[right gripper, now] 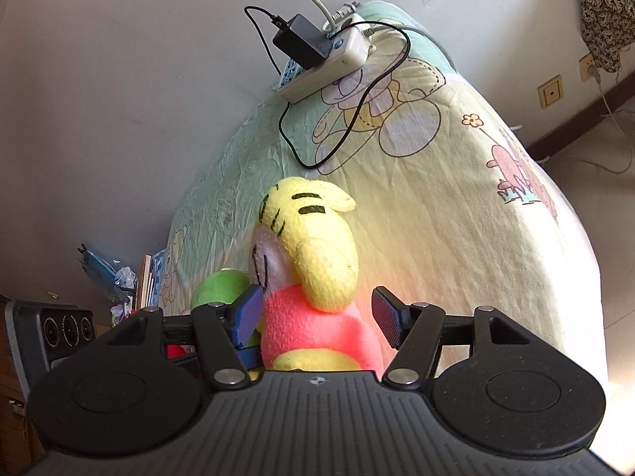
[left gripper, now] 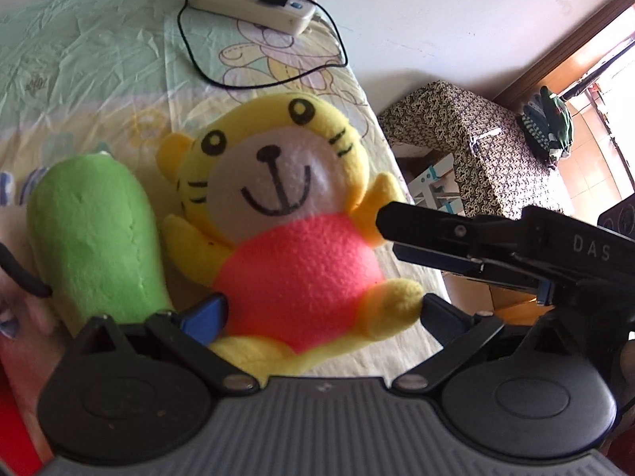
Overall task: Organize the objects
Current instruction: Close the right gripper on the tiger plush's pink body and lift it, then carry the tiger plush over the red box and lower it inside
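Now both grippers flank the yellow plush tiger with pink belly (left gripper: 285,214), lying near the sheeted bed's (right gripper: 456,206) side edge.
Left gripper (left gripper: 323,309) and right gripper (right gripper: 317,313) stand open around its body, pads not pressing, apparently positioned to grasp or release; green plush vegetable (left gripper: 95,234) lies beside it.

fuzzy fleece tiger toy (left gripper: 285,214), creased cotton sheet (left gripper: 99,63)

The yellow plush tiger in a pink shirt (left gripper: 285,214) has its legs hidden behind the left gripper's (left gripper: 323,311) body. Beside the tiger, the green plush vegetable (left gripper: 97,234) is blurred, its lower end covered likewise; from the right wrist only a green sliver (right gripper: 218,287) shows.
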Demonstrator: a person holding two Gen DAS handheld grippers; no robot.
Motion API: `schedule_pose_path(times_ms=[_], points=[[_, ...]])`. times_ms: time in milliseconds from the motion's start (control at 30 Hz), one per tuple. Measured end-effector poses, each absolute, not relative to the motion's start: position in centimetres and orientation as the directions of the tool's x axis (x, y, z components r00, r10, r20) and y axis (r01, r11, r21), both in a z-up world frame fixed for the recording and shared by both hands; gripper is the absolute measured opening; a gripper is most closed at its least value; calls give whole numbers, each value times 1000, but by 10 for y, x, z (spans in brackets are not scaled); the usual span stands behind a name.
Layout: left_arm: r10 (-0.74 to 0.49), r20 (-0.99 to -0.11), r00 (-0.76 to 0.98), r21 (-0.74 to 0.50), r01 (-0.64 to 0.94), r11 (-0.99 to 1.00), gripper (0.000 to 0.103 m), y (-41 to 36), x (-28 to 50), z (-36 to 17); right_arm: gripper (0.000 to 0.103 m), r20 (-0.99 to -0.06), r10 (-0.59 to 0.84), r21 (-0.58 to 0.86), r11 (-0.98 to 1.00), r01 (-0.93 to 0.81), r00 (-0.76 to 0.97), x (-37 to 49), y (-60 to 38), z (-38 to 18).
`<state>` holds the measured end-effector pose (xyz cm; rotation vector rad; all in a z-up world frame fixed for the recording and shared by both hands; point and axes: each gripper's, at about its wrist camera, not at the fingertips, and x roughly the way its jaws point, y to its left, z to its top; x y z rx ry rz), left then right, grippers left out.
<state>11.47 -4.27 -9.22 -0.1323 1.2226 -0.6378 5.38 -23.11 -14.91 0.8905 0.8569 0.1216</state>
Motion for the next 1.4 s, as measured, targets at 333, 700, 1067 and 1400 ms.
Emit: schedule_pose_path(times_ms=[333, 700, 1067, 1400], points=[[-540, -820, 188, -411, 461, 786, 103, -50, 121, -103, 63, -577, 536, 773, 603, 199, 616, 84, -220, -180], [-557, -806, 199, -422, 467, 777, 100, -52, 103, -93, 46, -556, 553, 780, 604, 160, 621, 57, -228, -161], [-592, -773, 228, -393, 561, 729, 99, -61, 51, -53, 46, -529, 506, 783, 601, 162, 681, 3, -225, -126], [-615, -723, 316, -361, 586, 725, 99, -19, 12, -5, 46, -497, 494, 769, 632, 99, 713, -14, -172, -76]])
